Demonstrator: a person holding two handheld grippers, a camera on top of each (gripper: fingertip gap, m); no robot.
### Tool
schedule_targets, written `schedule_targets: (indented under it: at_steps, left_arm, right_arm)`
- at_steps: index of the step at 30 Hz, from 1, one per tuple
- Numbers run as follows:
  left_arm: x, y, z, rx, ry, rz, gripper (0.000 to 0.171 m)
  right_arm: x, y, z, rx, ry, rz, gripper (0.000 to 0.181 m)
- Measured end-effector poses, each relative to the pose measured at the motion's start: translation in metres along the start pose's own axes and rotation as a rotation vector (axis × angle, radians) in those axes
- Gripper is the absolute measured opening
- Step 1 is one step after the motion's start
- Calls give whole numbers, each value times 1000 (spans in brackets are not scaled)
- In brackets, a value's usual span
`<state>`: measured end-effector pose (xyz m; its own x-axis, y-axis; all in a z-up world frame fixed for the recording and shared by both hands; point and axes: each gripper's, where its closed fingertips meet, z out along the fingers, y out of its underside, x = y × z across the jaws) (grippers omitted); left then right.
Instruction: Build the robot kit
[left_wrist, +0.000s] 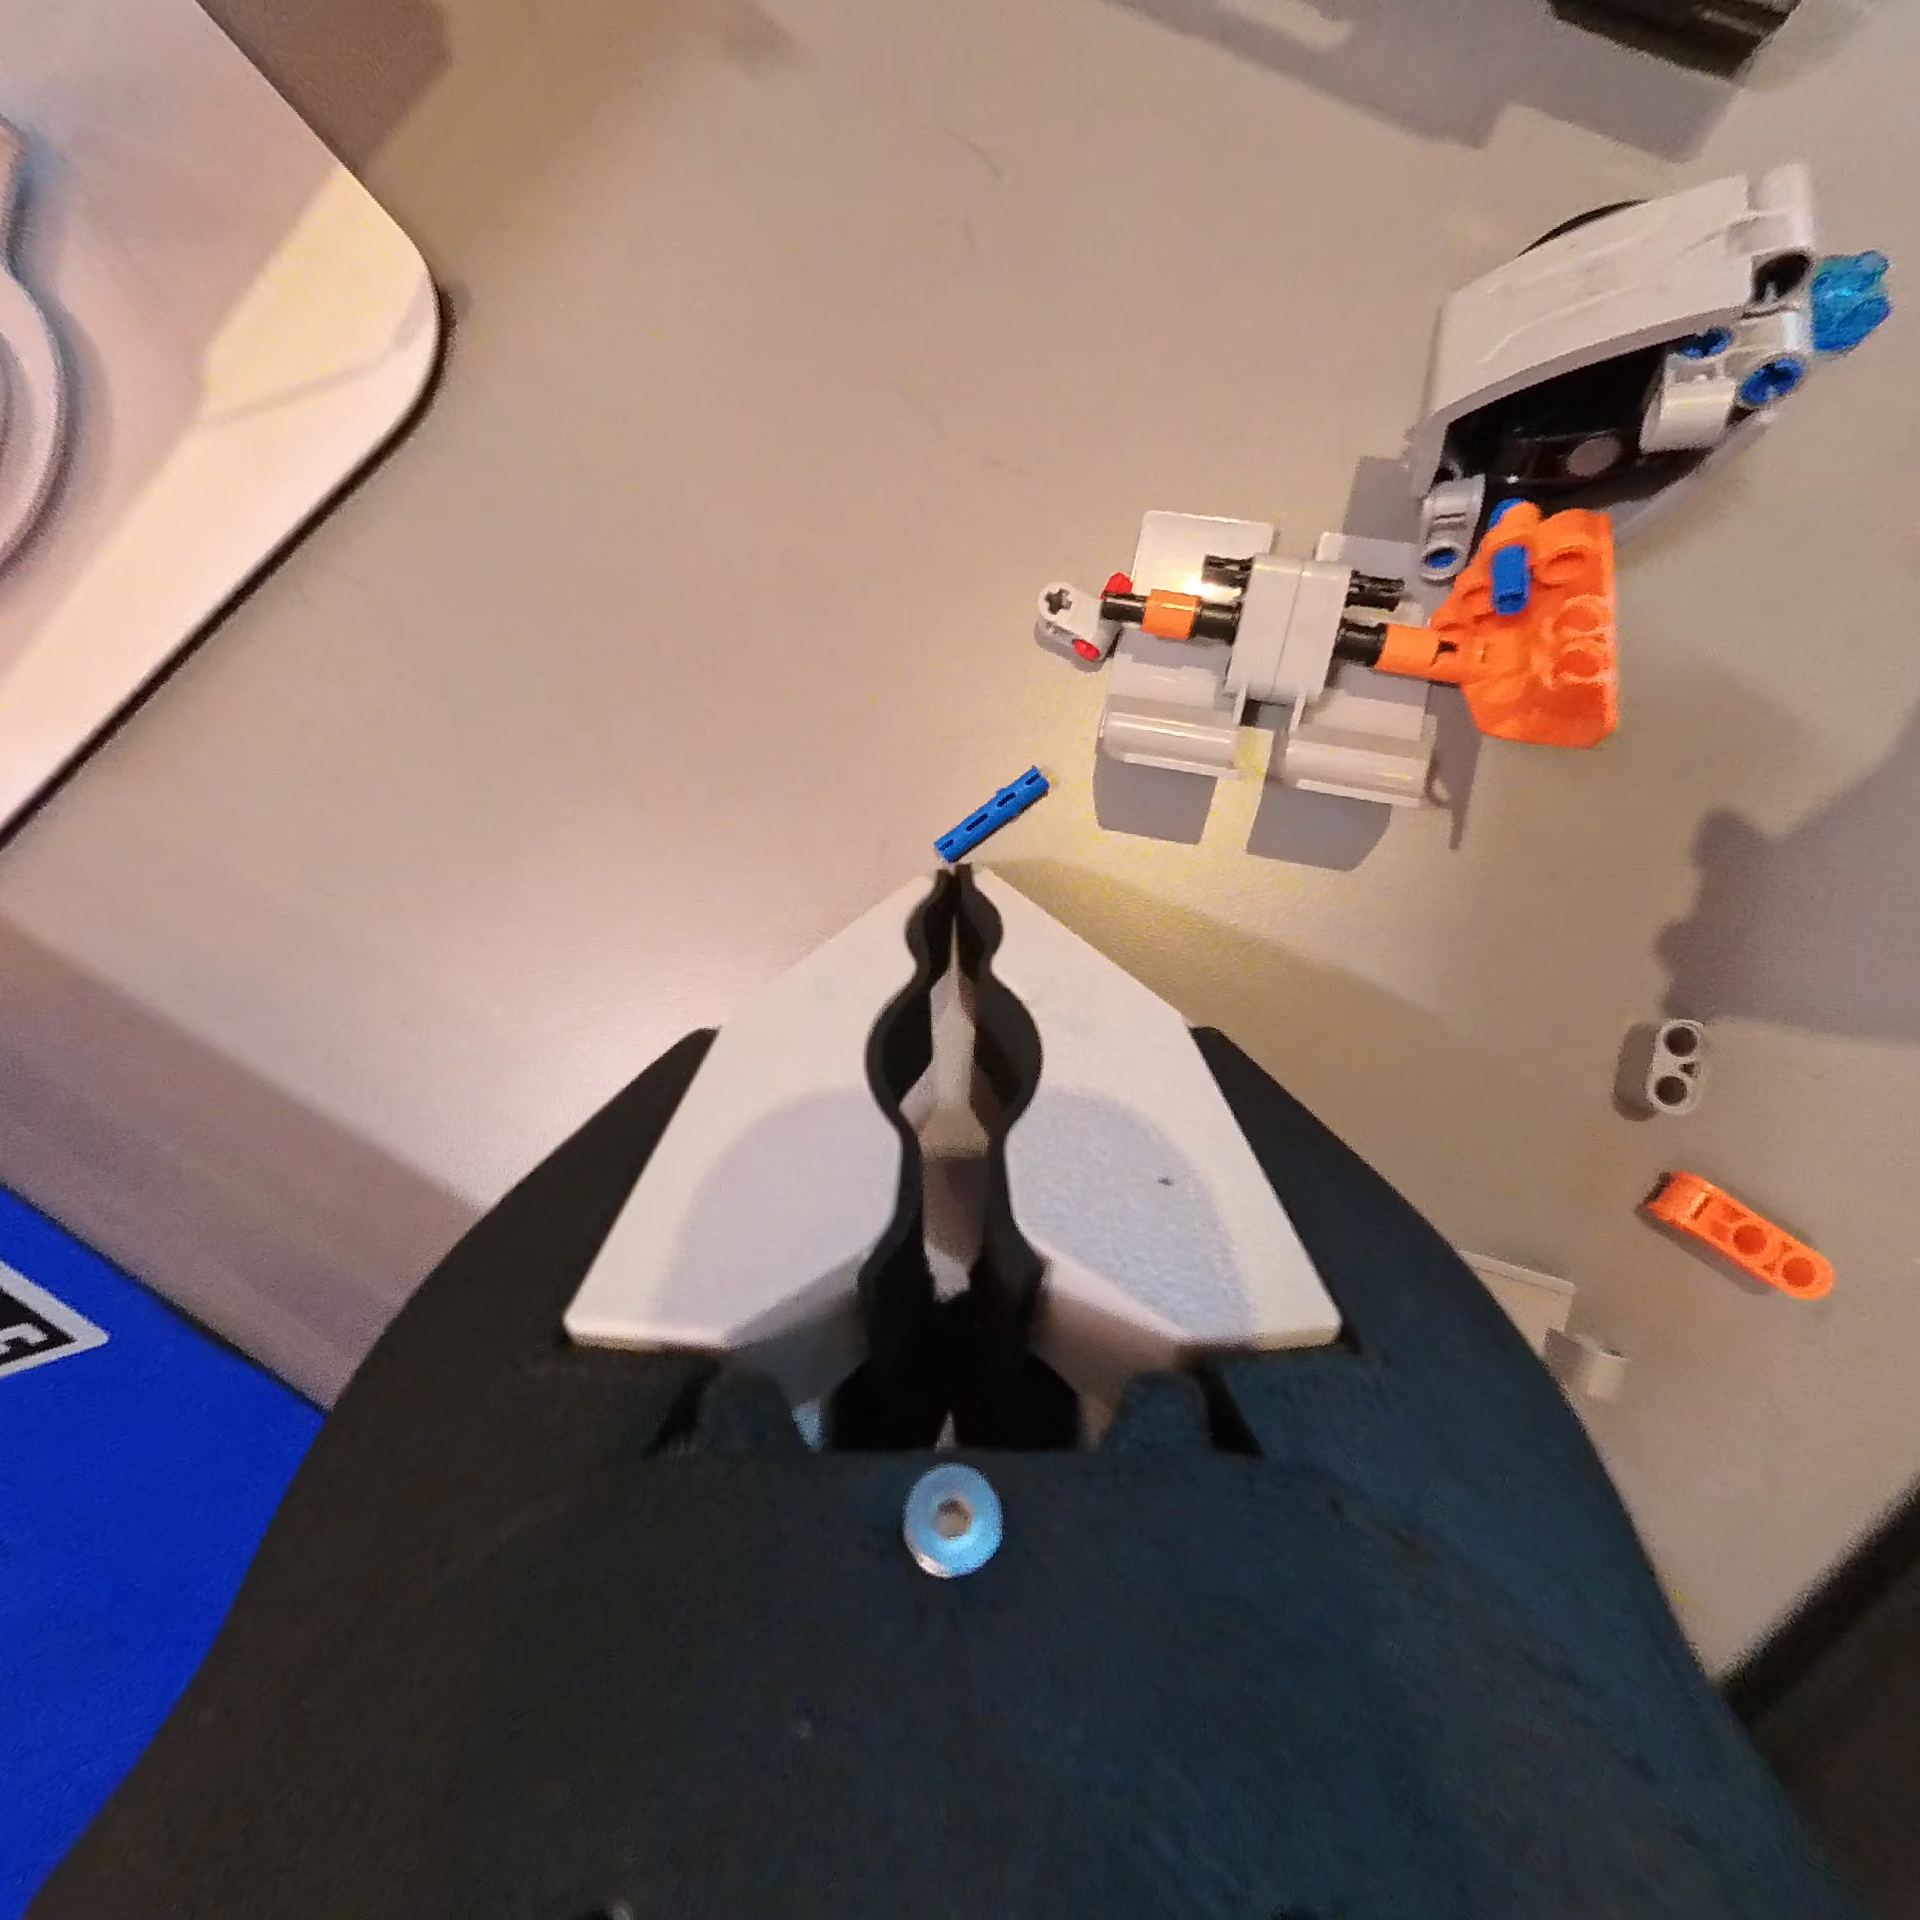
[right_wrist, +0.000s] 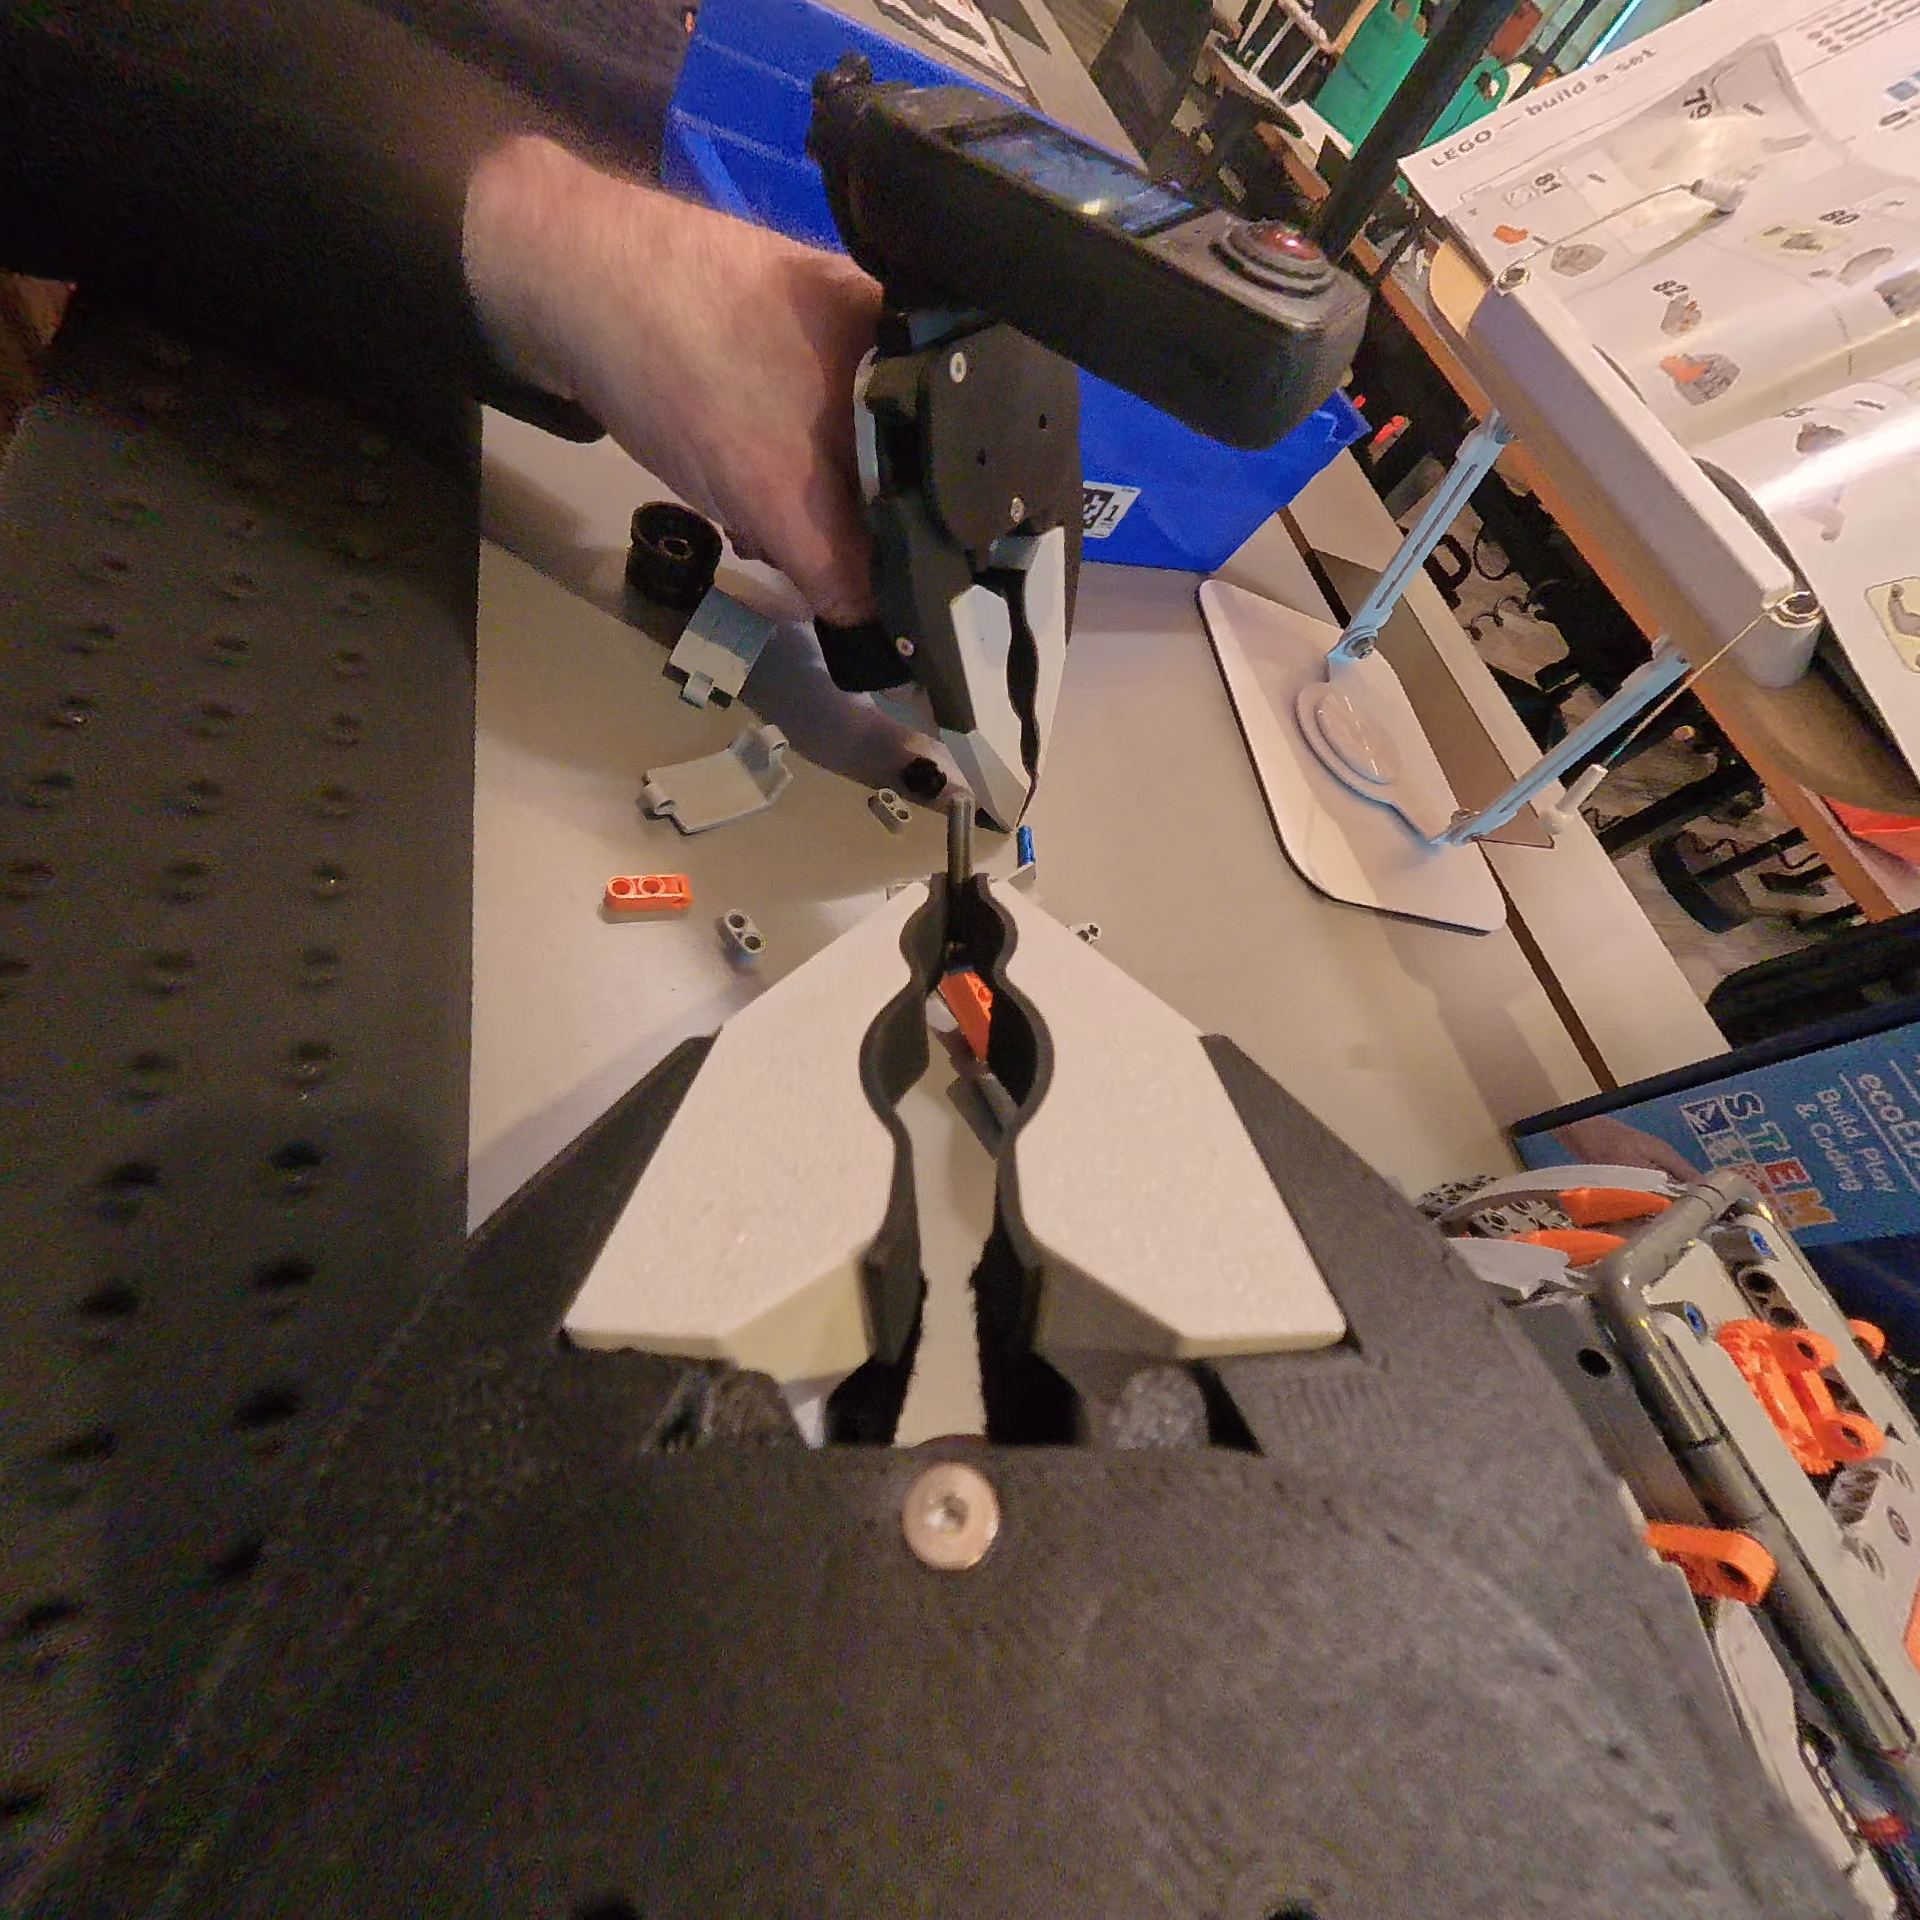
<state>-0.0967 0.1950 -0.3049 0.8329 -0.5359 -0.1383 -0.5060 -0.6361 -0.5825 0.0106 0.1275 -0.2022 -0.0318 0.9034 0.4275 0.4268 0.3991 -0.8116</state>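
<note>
My left gripper (left_wrist: 956, 881) is shut, and a small blue pin (left_wrist: 990, 814) sticks out from its very tips above the beige table (left_wrist: 727, 520). A grey and orange brick assembly (left_wrist: 1278, 665) lies just right of it. In the right wrist view the left gripper (right_wrist: 1018, 816) points down, held by a hand (right_wrist: 707, 395), with the blue pin (right_wrist: 1025, 847) at its tip. My right gripper (right_wrist: 956, 894) is shut on a thin black axle (right_wrist: 958, 842) that stands up out of its tips, close beside the left gripper's tips. An orange part (right_wrist: 971, 1003) shows through the jaw gap.
A grey curved panel on a black wheel (left_wrist: 1621, 322), a grey connector (left_wrist: 1662, 1070) and an orange beam (left_wrist: 1745, 1236) lie to the right. Loose grey parts (right_wrist: 717, 779), a black wheel (right_wrist: 673, 551), a blue bin (right_wrist: 1174, 468), a white booklet stand (right_wrist: 1351, 748) and a built model (right_wrist: 1766, 1403) surround the work spot. Some 15 cm of space lies between my two pairs of fingers. About 10 cm separates my right fingertips from the grey connector (left_wrist: 1662, 1070). It turns up in the right wrist view (right_wrist: 750, 924) as well.
</note>
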Motion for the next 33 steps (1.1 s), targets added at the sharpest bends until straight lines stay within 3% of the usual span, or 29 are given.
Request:
schedule_targets:
  at_steps: [9, 15, 23, 33]
  left_arm:
    - [14, 12, -13, -3, 70, -1, 0]
    - [9, 2, -30, 72, 83, -42, 5]
    - [19, 17, -16, -20, 113, -21, 10]
    - [20, 15, -17, 18, 87, 7, 3]
  right_arm:
    - [3, -5, -10, 28, 15, 15, 1]
    - [3, -6, -11, 33, 12, 18, 1]
    - [3, -6, -11, 35, 8, 23, 1]
    - [2, -4, -10, 32, -5, 35, 1]
